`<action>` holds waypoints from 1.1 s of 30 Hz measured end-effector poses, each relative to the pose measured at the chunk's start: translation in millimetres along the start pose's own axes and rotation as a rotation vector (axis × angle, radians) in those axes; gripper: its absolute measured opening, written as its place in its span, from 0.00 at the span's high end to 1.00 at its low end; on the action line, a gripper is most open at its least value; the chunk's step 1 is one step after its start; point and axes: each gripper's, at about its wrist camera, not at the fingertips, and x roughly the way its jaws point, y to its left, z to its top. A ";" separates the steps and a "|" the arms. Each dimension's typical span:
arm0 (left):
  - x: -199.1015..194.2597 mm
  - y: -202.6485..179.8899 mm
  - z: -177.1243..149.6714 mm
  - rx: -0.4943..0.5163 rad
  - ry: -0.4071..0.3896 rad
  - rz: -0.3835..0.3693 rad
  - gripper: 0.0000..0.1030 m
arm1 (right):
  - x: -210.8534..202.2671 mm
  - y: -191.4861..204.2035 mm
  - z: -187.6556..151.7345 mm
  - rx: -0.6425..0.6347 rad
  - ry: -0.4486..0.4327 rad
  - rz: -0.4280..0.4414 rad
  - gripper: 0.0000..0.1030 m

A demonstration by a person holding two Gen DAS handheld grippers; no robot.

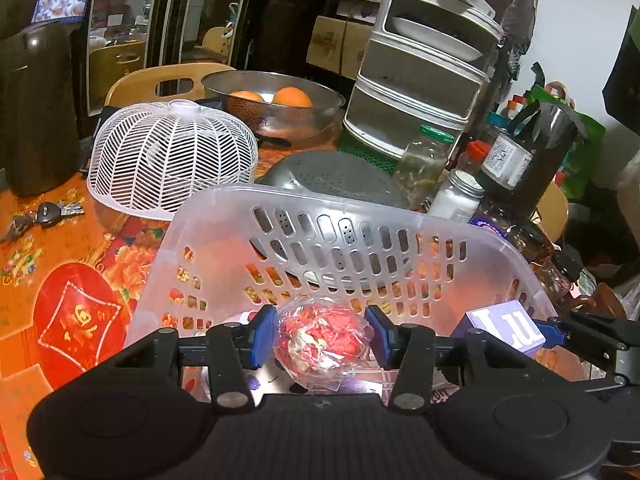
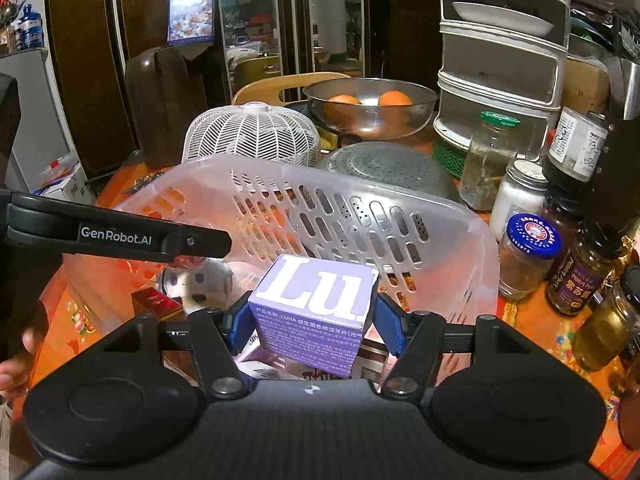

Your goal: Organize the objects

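A clear perforated plastic basket (image 1: 320, 200) sits on the orange patterned tablecloth, and both grippers are over its near side. My left gripper (image 1: 320, 340) has a clear bag of red pieces (image 1: 324, 344) between its blue pads, which touch the bag's sides. In the right wrist view, my right gripper (image 2: 316, 320) is shut on a purple box with white letters (image 2: 316, 300), held tilted above the basket (image 2: 320, 176). That box (image 1: 506, 326) also shows at the right of the left wrist view. Several packets and a red box (image 2: 156, 304) lie in the basket.
Beyond the basket stand a white mesh food cover (image 1: 172, 156), an upturned grey colander (image 1: 332, 176), a steel bowl with oranges (image 1: 276, 104) and a tiered rack (image 1: 420, 80). Jars and bottles (image 2: 528, 252) crowd the right side. Keys (image 1: 44, 216) lie at the left.
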 end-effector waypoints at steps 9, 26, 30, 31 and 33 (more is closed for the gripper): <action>-23.1 -8.5 -9.0 0.054 -0.089 -0.023 0.16 | -20.8 3.4 -2.3 -0.011 -0.091 -0.022 0.02; -133.1 -31.2 -60.2 0.214 -0.271 0.069 0.00 | -99.5 13.2 -42.7 0.026 -0.236 -0.152 0.00; -146.6 -45.4 -70.3 0.252 -0.279 0.055 0.00 | -115.8 18.8 -51.9 0.038 -0.297 -0.123 0.00; -149.1 -48.6 -72.8 0.250 -0.276 0.052 0.00 | -119.9 21.1 -54.8 0.041 -0.307 -0.113 0.00; -152.8 -51.9 -78.8 0.241 -0.266 0.055 0.00 | -127.5 24.2 -57.1 0.055 -0.301 -0.101 0.00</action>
